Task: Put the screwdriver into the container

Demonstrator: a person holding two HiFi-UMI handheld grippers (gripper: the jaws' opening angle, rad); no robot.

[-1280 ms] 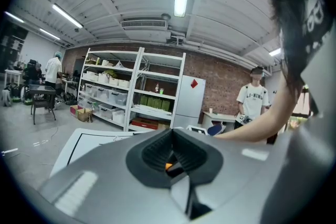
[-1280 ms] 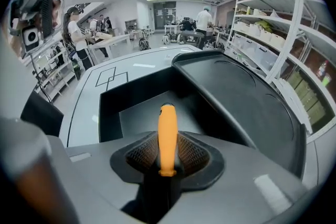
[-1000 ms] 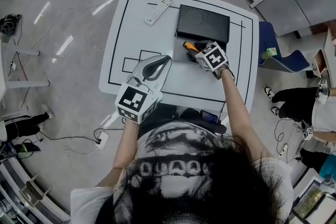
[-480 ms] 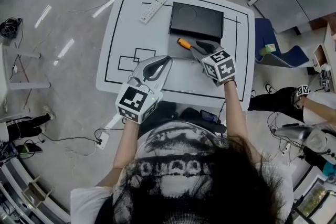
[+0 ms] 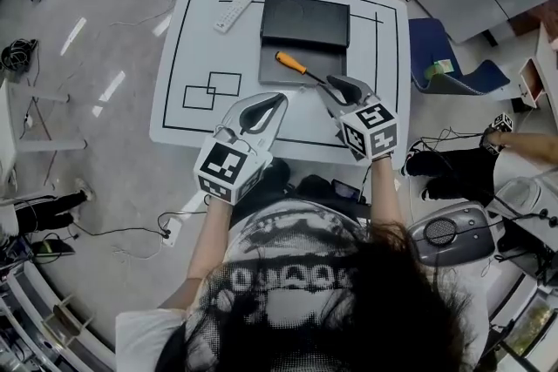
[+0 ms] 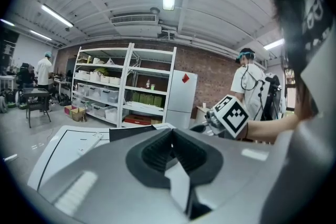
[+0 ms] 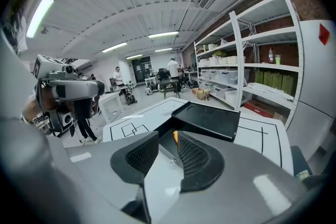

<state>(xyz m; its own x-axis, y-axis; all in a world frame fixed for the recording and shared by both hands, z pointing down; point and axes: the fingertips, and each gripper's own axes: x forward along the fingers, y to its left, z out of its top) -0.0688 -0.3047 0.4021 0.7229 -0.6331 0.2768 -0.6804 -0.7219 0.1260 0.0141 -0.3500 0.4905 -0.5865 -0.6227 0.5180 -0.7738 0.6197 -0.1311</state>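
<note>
Seen from the head view, a white table point(image 5: 200, 39) with black outlines carries a shallow, dark grey rectangular container point(image 5: 279, 76) at about 12 o'clock. The screwdriver point(image 5: 290, 62) lies slantwise inside it, its orange handle toward 11 o'clock and its thin metal shaft toward 4 o'clock. A matte black lid point(image 5: 305, 20) sits just beyond the container, and a pale remote point(image 5: 232, 10) lies at 11 o'clock.

The right hand-held gripper point(image 5: 342, 90) hovers near the shaft's end. Only the right gripper view shows its ribbed black pads point(image 7: 190, 157) standing apart. They have just been closing a little, with nothing between them and a sliver of orange handle point(image 7: 175, 137) beyond.

The left hand-held gripper point(image 5: 266, 103) is at 6 o'clock. The left gripper view alone shows its pads meeting at the tips, holding nothing, with metal shelving point(image 6: 126, 86) behind.
</note>
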